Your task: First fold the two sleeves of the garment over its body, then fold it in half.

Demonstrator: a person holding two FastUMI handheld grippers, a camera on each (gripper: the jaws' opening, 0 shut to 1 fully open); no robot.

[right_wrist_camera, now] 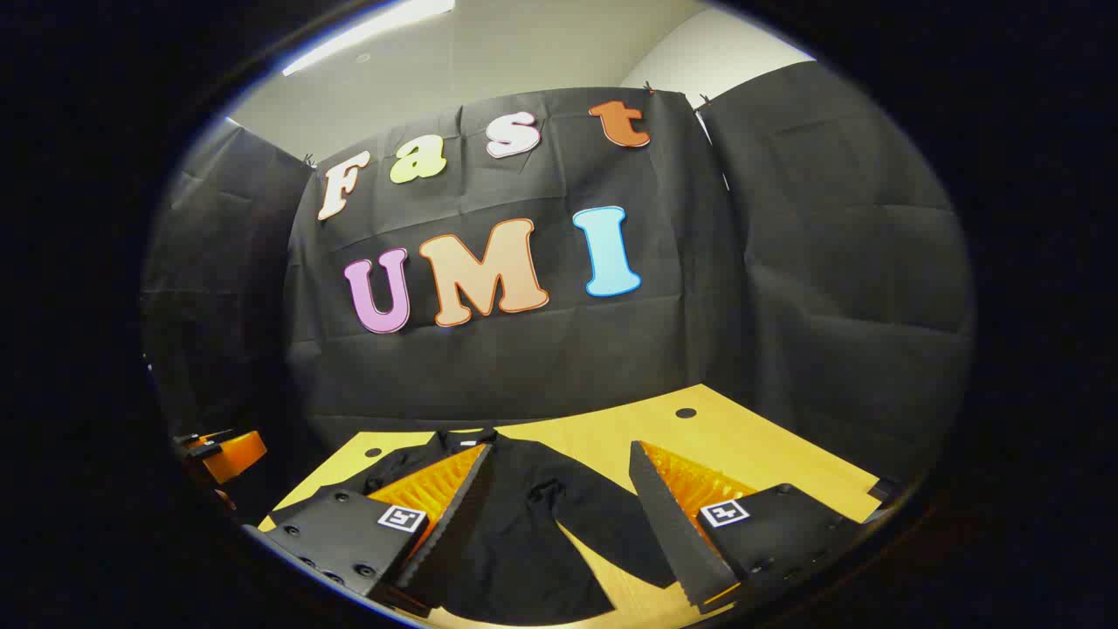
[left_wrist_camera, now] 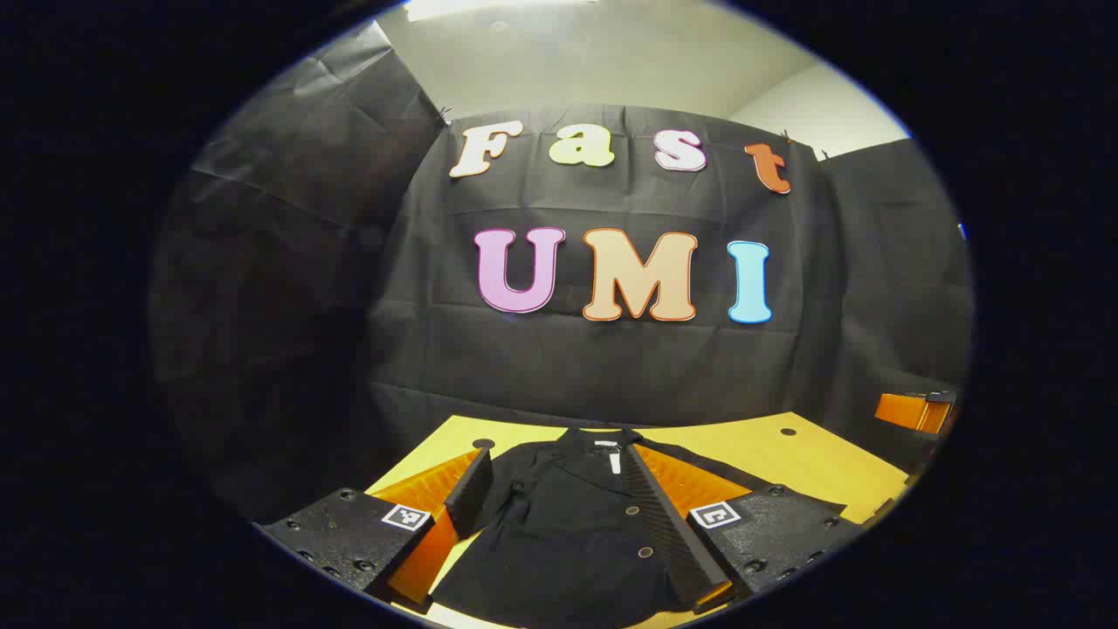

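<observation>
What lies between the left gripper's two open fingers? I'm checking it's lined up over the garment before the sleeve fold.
In the left gripper view, the black garment on the yellow table lies between the left gripper fingers: its buttoned front and collar.

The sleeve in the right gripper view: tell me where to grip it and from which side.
Probably take the sleeve near its lower, outer end, coming down from above with the right gripper. It lies flat, angled away from the garment's body over the bare table, so its free edge is open to the fingers and can be carried inward over the body.
</observation>
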